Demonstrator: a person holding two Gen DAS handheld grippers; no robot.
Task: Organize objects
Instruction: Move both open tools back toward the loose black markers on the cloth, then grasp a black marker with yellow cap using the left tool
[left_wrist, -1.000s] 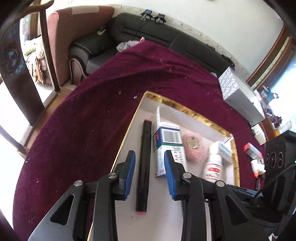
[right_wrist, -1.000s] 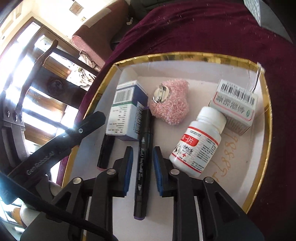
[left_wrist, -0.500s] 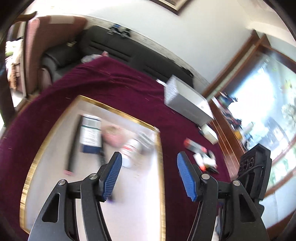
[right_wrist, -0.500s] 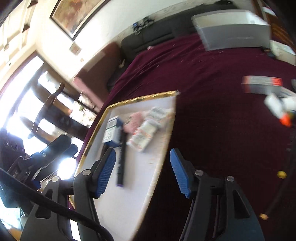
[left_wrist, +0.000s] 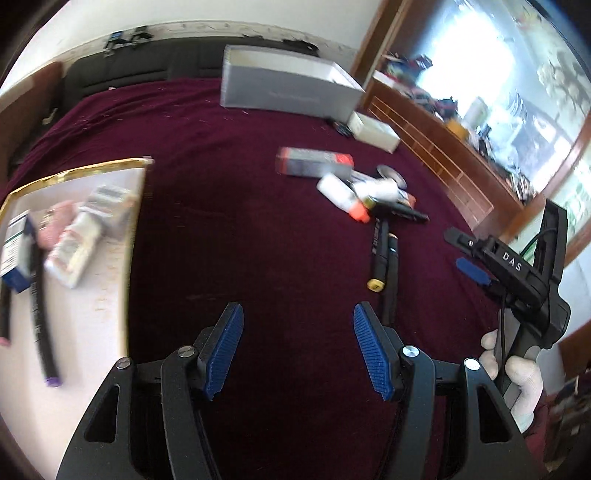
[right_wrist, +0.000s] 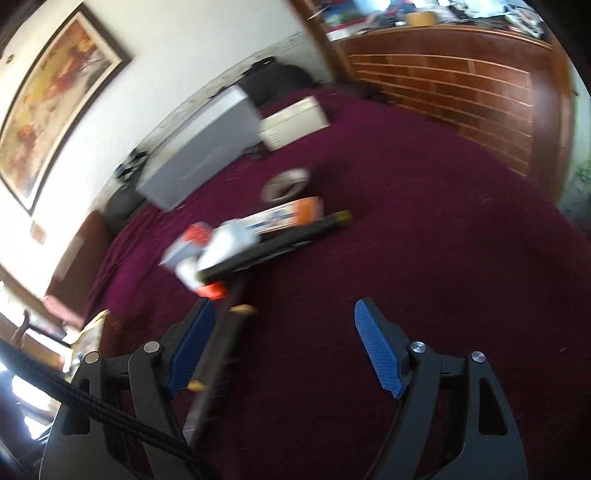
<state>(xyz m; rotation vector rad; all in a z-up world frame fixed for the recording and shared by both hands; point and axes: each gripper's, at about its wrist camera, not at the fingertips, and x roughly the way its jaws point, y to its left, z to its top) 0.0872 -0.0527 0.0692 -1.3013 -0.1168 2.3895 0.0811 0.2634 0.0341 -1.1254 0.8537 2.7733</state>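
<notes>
With both my left claw (left_wrist: 298, 347) and right claw (right_wrist: 284, 345) spread empty, I judge the marker (left_wrist: 380, 258) light, stiff, slippery: pinch mid-barrel.

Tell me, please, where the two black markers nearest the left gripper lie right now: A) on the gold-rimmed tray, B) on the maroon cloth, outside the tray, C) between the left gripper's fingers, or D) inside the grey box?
B: the two black markers lie side by side on the maroon cloth, well right of the tray, and the left gripper is open and empty.
</notes>
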